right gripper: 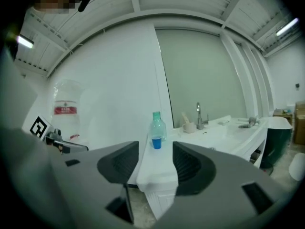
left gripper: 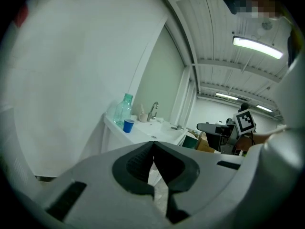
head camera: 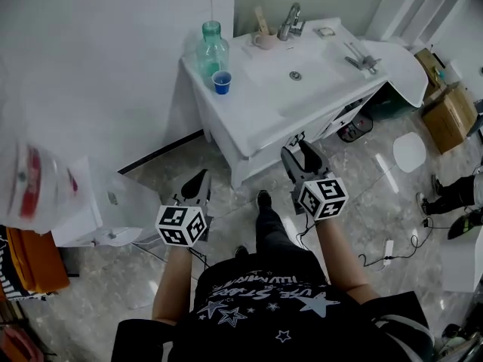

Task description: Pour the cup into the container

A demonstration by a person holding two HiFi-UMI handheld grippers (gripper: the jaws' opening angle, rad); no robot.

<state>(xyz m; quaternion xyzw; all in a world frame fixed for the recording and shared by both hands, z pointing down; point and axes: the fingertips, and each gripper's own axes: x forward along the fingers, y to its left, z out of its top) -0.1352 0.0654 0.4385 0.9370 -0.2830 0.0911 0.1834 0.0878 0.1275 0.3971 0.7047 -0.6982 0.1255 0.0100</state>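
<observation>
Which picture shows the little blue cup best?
The head view: the blue cup stands unblocked on the white counter, beside the green bottle. The right gripper view shows it small, from the side; the left gripper view, even smaller.

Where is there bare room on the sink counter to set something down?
Bare: the counter's near-left corner, between the blue cup and the front edge, and the basin. Crowded: the back edge, with the bottle, mug and faucet.

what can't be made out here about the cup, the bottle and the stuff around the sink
- blue cup: its contents, too small in every view.
- green bottle: fill level, too small and see-through.
- mug: what stands in it, too small.
- red-labelled jug: blurred, cut off by head view's left edge.
</observation>
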